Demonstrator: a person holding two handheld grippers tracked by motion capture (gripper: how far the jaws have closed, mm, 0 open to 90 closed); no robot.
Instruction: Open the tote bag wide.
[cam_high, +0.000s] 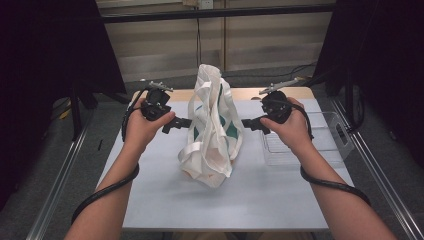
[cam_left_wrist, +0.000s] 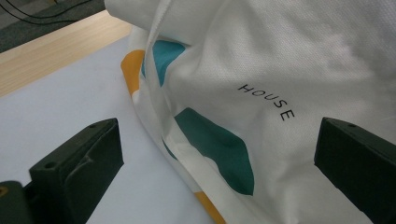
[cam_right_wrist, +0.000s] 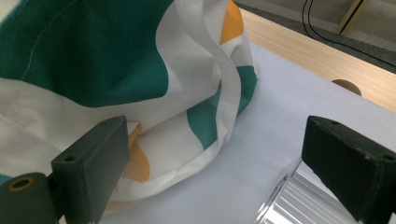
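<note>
- White tote bag (cam_high: 212, 131), centre frame, slumped upright on worktop (cam_high: 165, 200).
- Left tongs (cam_high: 181, 123) apart, beside bag.
- Right tongs (cam_high: 248, 123) apart, opposite side; clear tray (cam_high: 336, 131) right.

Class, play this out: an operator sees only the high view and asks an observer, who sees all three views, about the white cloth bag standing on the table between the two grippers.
Operator: Any lettering on the white cloth bag?
Observer: Yes. The left gripper view shows the black word HOUSE printed on it.
Operator: Is the left gripper closed on the cloth?
Observer: No. Its jaws stand wide apart, and the bag fills the space ahead of them.
Operator: And the right gripper?
Observer: Also open. The ribbed wall of the clear plastic tray sits just inside its right-hand jaw in its own view.
</note>
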